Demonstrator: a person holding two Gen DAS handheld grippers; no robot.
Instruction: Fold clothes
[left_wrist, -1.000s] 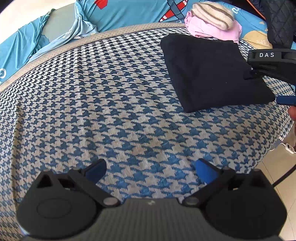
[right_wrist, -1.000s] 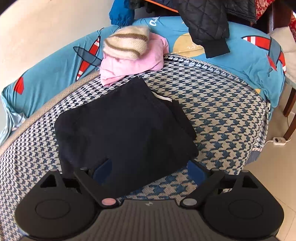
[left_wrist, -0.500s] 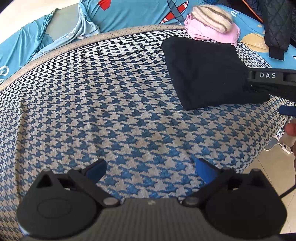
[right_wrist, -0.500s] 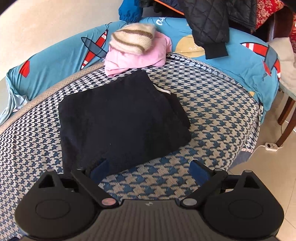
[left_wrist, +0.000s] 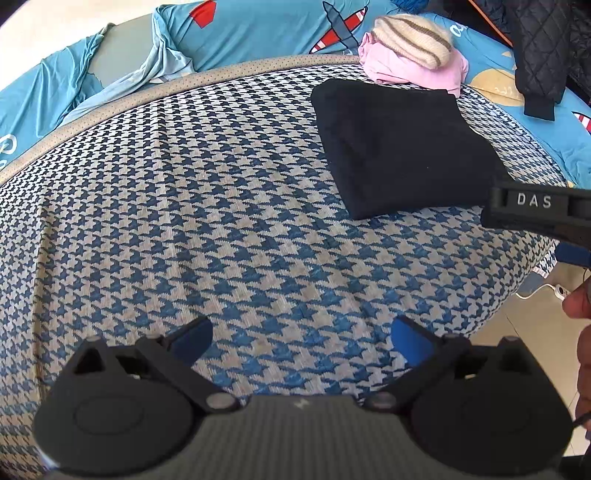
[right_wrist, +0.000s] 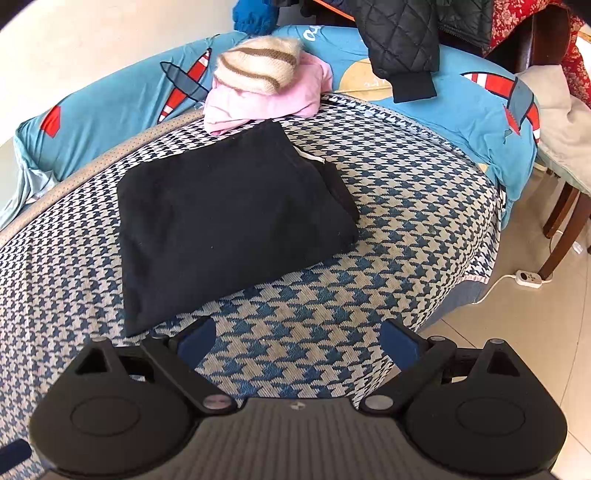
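Note:
A black garment (left_wrist: 402, 147) (right_wrist: 229, 221) lies folded into a thick rectangle on the blue and white houndstooth bed cover (left_wrist: 221, 221) (right_wrist: 406, 206). My left gripper (left_wrist: 301, 338) hangs open over bare cover, well short of the garment and to its left. My right gripper (right_wrist: 297, 338) is open too, just clear of the garment's near edge, with nothing between its fingers. Its black body marked DAS (left_wrist: 535, 210) shows at the right edge of the left wrist view, beside a hand (left_wrist: 578, 299).
A pink garment (right_wrist: 258, 103) topped by a striped cream knit (right_wrist: 258, 68) sits behind the black one. A black quilted jacket (right_wrist: 402, 37) hangs over the blue aeroplane-print bedding (right_wrist: 461, 107). Right of the bed are tiled floor, a white cable switch (right_wrist: 530, 277) and wooden chair legs (right_wrist: 561, 236).
Both grippers have drawn back from the bed. The right one, whose left finger was over the garment's near edge, now stands clear of it. The garment has not moved.

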